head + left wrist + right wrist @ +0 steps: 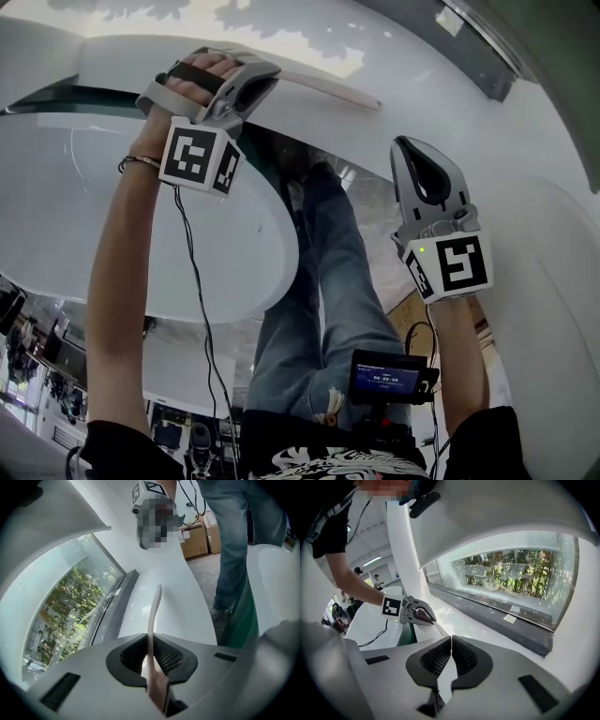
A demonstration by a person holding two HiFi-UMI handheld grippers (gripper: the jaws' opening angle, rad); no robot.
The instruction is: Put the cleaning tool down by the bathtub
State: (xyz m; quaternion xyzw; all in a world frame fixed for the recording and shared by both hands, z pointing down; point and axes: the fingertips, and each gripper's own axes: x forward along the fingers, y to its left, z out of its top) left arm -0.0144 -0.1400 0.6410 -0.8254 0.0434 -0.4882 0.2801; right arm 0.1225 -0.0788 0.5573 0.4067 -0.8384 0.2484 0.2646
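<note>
thin pale tool (153, 613), glossy rounded bathtub (234, 253)

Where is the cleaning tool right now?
Clamped in the left tongs: the cleaning tool sticks out over the white ledge beside the window, near the top of the head view.

No legible wording found.

- Small screen (386, 378) at the person's waist, near edge of the head view: one row of pale digits, too small to read.
- Left marker cube (199, 159) and right marker cube (452, 265): black-and-white square codes only, no letters or numbers.
- Pale sticker (509, 618) on the dark window sill (487, 616), right gripper view: print illegible.
- Cardboard boxes (194, 543), far right on the floor, left gripper view: labels unreadable.
</note>
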